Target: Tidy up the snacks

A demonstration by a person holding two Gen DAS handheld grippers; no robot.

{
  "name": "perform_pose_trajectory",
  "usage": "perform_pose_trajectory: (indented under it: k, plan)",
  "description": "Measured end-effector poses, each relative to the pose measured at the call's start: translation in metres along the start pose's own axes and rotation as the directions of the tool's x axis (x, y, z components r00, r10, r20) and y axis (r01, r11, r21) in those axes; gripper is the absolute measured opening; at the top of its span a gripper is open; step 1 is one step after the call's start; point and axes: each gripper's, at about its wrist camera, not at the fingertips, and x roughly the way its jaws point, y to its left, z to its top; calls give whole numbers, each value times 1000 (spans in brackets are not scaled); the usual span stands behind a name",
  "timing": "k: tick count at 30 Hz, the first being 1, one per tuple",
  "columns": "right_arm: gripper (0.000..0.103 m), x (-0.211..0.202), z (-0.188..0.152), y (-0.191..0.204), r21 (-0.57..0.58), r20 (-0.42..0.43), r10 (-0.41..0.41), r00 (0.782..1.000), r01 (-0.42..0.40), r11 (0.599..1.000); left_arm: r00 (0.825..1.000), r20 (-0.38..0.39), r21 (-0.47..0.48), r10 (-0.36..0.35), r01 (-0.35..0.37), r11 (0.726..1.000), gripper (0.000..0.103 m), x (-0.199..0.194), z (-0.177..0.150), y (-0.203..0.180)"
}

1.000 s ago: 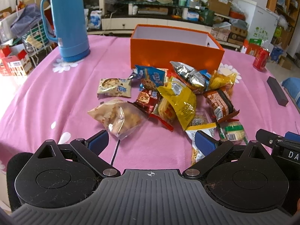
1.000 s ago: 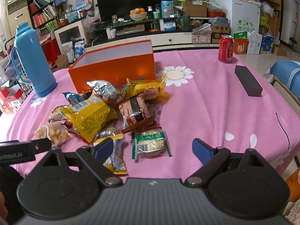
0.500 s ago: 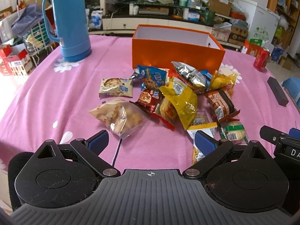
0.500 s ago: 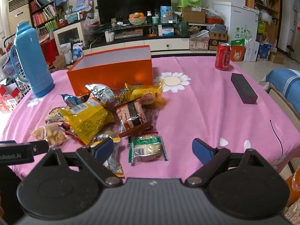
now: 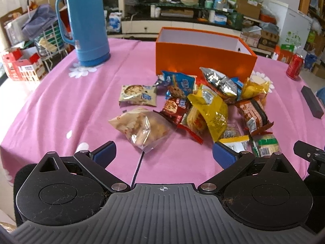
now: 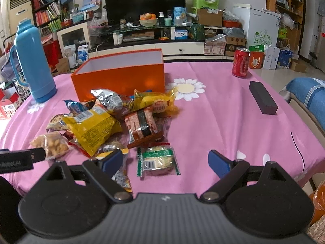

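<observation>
At the far left of the surface (image 5: 61,105) stands the blue thermos (image 5: 85,20), well apart from the snacks, so it should not get in our way. We hold the left gripper (image 5: 164,153) low at the near edge with its jaws wide and nothing between them. Just ahead of it lies the clear bag of puffed snacks (image 5: 142,128), the nearest packet on that side, which we judge the easiest first pick. Beyond it a cookie packet (image 5: 138,94) lies flat by itself.

In the middle the snack pile (image 5: 215,105) is heaped loosely, packets overlapping, right in front of the orange box (image 5: 203,59). The box stands open-topped behind the pile and looks empty from here, so we take it as the place the snacks should go; none is inside yet.

Further right, we hold the right gripper (image 6: 165,161) also low with its jaws wide and empty. The green-striped cracker packet (image 6: 158,160) lies on the cloth just between and ahead of them, a likely target. To the far right, a dark block (image 6: 263,99) and a red can (image 6: 241,62) sit clear of the pile.
</observation>
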Motion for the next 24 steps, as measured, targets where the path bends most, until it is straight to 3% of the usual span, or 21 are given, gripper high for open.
perform_pose_trajectory:
  k: [24]
  plan:
    - [91, 41, -15, -6, 26, -95, 27, 995, -24, 999, 995, -101, 50, 8, -3, 999, 80, 43, -11, -10]
